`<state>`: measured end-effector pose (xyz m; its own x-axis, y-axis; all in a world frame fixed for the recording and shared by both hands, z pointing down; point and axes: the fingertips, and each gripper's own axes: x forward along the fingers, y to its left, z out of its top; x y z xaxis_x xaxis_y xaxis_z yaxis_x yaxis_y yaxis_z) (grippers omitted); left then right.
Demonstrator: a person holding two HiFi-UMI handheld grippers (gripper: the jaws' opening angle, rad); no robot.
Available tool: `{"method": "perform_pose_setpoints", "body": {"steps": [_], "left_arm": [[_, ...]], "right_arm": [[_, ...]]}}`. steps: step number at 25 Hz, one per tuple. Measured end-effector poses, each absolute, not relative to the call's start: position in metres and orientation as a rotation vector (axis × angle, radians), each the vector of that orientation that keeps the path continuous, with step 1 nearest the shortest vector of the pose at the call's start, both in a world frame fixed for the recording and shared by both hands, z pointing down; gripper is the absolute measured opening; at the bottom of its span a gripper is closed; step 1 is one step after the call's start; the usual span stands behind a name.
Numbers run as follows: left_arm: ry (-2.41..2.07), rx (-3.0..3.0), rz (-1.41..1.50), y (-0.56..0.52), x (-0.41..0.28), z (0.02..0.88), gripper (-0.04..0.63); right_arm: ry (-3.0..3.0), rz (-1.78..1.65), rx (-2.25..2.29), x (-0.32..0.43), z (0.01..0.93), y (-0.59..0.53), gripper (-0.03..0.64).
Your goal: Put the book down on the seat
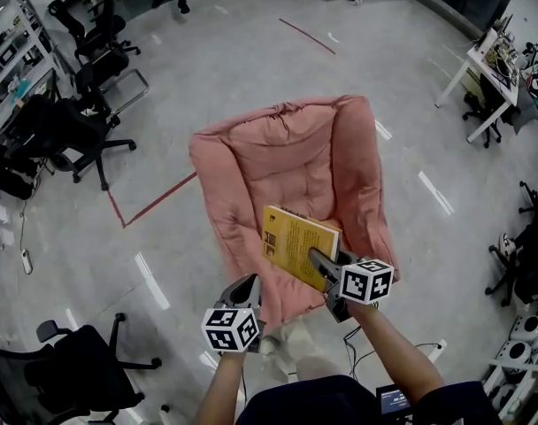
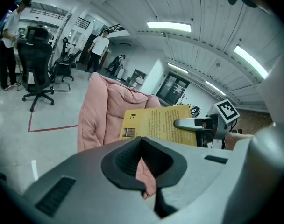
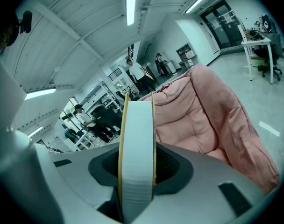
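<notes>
A yellow book [image 1: 291,242] hangs tilted just above the seat of a pink padded chair [image 1: 278,158], and my right gripper [image 1: 318,260] is shut on its near edge. In the right gripper view the book's white page edge [image 3: 137,139] stands upright between the pads, with the chair's cushion [image 3: 202,111] behind it. In the left gripper view the book [image 2: 156,122] is held before the chair's back [image 2: 102,106]. My left gripper [image 1: 245,290] hovers at the seat's front edge, left of the book. Its jaws [image 2: 144,171] look shut, with only pink fabric showing through the slit.
Black office chairs stand at the far left [image 1: 83,131] and the near left [image 1: 65,370]. A white desk [image 1: 490,78] stands at the far right. Red tape lines [image 1: 154,197] mark the grey floor. People stand far off [image 2: 100,45]. A cable [image 1: 357,348] lies by the chair's front.
</notes>
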<state>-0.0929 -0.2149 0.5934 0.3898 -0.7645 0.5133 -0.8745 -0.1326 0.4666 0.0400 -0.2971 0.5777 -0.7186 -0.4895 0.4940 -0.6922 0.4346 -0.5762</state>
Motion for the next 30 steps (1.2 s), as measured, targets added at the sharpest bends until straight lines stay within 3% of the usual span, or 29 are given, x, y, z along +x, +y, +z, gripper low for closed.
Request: {"method": "perform_pose_setpoints", "body": {"steps": [30], "left_arm": [[-1.374,1.839,0.252,-0.227,-0.084,0.664,0.005]], "right_arm": [[-2.244,1.176,0.919,0.033,0.680,-0.295,0.152]]}}
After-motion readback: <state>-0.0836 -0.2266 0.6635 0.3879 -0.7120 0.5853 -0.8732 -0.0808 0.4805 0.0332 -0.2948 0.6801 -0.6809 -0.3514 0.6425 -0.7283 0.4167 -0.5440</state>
